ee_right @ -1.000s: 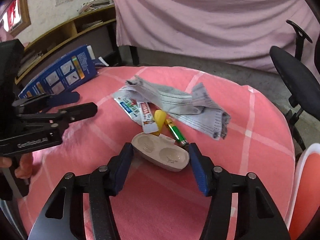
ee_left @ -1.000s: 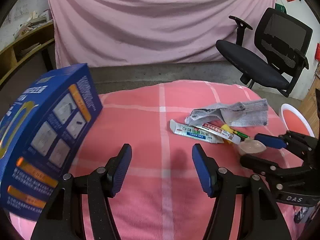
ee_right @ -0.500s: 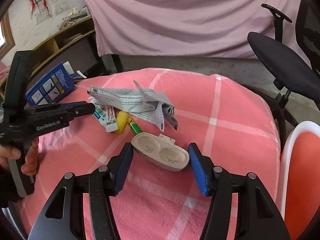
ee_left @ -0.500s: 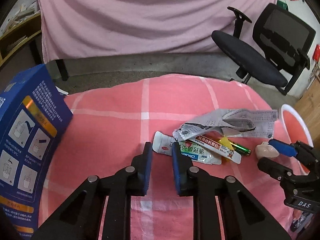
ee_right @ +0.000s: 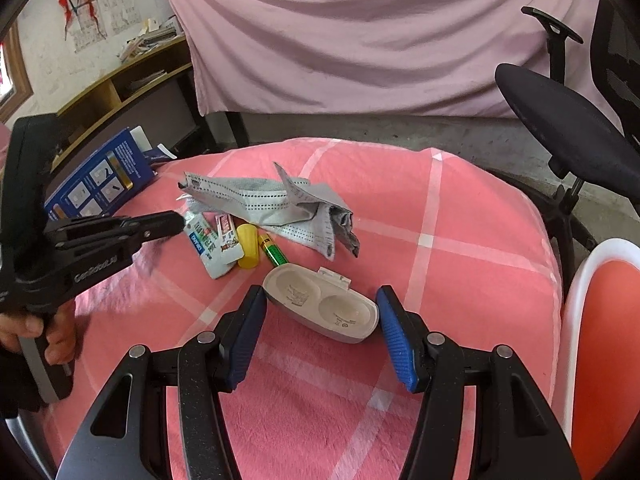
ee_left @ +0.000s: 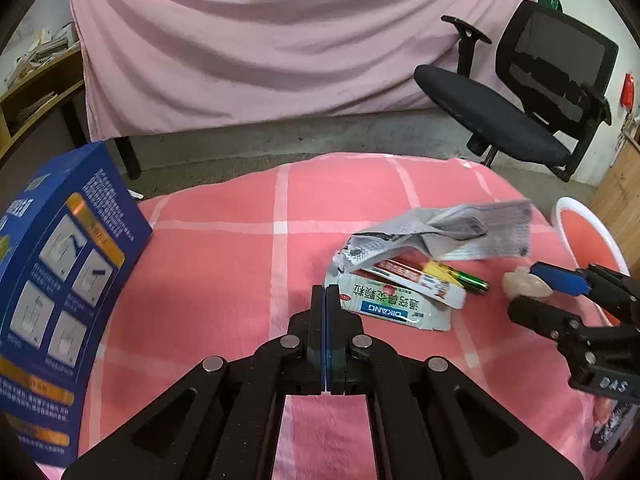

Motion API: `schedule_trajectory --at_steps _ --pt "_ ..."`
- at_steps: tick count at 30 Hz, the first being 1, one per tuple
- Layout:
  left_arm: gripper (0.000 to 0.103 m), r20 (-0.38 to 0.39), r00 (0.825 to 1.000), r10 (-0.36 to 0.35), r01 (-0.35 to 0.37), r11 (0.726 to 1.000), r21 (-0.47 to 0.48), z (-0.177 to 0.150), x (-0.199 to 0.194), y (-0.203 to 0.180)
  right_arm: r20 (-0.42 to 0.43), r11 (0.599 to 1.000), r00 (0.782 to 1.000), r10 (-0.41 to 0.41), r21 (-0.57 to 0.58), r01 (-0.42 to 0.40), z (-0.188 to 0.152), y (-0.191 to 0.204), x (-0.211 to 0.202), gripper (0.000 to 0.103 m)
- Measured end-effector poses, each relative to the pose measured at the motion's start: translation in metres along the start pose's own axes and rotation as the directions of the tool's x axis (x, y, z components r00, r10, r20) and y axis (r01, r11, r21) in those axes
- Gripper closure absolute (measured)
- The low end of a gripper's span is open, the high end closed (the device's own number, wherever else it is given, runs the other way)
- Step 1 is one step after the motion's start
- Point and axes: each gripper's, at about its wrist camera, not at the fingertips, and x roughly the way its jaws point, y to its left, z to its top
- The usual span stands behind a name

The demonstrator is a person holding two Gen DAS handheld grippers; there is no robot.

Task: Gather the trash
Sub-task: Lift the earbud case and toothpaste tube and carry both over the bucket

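Observation:
A white sachet [ee_left: 394,308] lies on the pink checked cloth [ee_left: 224,264], and my left gripper [ee_left: 326,292] is shut on its near left end. Behind the sachet lie a grey face mask [ee_left: 440,232], a red-and-white tube [ee_left: 416,278], a yellow cap [ee_right: 247,246] and a green battery [ee_left: 470,281]. My right gripper [ee_right: 320,295] is shut on an off-white twin-well case [ee_right: 320,304], gripping it by its two ends just right of the battery. From the right wrist, the left gripper [ee_right: 178,220] meets the sachet [ee_right: 202,240] beside the mask [ee_right: 280,204].
A blue carton [ee_left: 60,280] stands at the table's left edge. A white-rimmed orange bin [ee_right: 580,280] sits off the right edge. A black office chair [ee_left: 500,116] is behind on the right, in front of a pink curtain. A person's hand [ee_right: 28,326] holds the left gripper.
The left jaws have gone from wide open to shut, and the gripper came forward onto the sachet's end. The right gripper carried the case a little away from the battery.

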Motion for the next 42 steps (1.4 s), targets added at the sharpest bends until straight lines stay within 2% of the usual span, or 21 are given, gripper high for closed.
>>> schedule_trajectory --at_steps 6,11,14,18,25,28,31,33,38,42 --pt "0.103 0.028 1.000 -0.009 0.009 1.000 -0.005 -0.013 -0.019 -0.004 0.041 1.000 0.999 -0.002 -0.005 0.002 -0.003 0.001 -0.010 0.048" --pt "0.103 0.134 0.990 0.032 -0.029 0.999 -0.025 -0.026 -0.047 -0.005 0.112 0.999 0.994 -0.003 -0.049 0.008 -0.006 0.011 -0.025 0.048" --pt "0.103 0.190 0.980 0.052 -0.049 0.999 -0.020 -0.030 -0.060 -0.012 0.174 0.998 0.985 -0.002 -0.068 0.014 -0.010 0.017 -0.037 0.048" --pt "0.103 0.253 0.965 0.067 -0.071 0.997 0.006 -0.030 -0.075 -0.025 0.279 0.998 0.960 0.005 -0.066 0.014 -0.015 0.019 -0.058 0.048" --pt "0.103 0.370 0.928 0.045 -0.080 0.994 0.080 -0.025 -0.103 -0.056 0.419 0.998 0.908 -0.014 -0.048 0.037 -0.022 0.018 -0.089 0.048" --pt "0.103 0.406 0.913 0.021 -0.074 0.991 0.115 -0.022 -0.114 -0.069 0.480 0.997 0.876 -0.046 -0.038 0.073 -0.024 0.017 -0.103 0.048" --pt "0.103 0.442 0.897 -0.008 -0.061 0.988 0.142 -0.018 -0.122 -0.084 0.544 0.995 0.835 -0.081 -0.010 0.102 -0.029 0.010 -0.120 0.048" --pt "0.103 0.459 0.888 -0.030 -0.048 0.986 0.157 -0.014 -0.125 -0.095 0.588 0.991 0.800 -0.118 0.021 0.131 -0.033 0.003 -0.133 0.048" --pt "0.103 0.489 0.867 -0.096 -0.003 0.980 0.197 -0.005 -0.130 -0.124 0.636 0.979 0.745 -0.200 0.102 0.176 -0.044 -0.022 -0.158 0.048" --pt "0.103 0.496 0.852 -0.164 0.044 0.969 0.245 0.006 -0.127 -0.156 0.640 0.963 0.720 -0.269 0.176 0.204 -0.052 -0.045 -0.171 0.048"
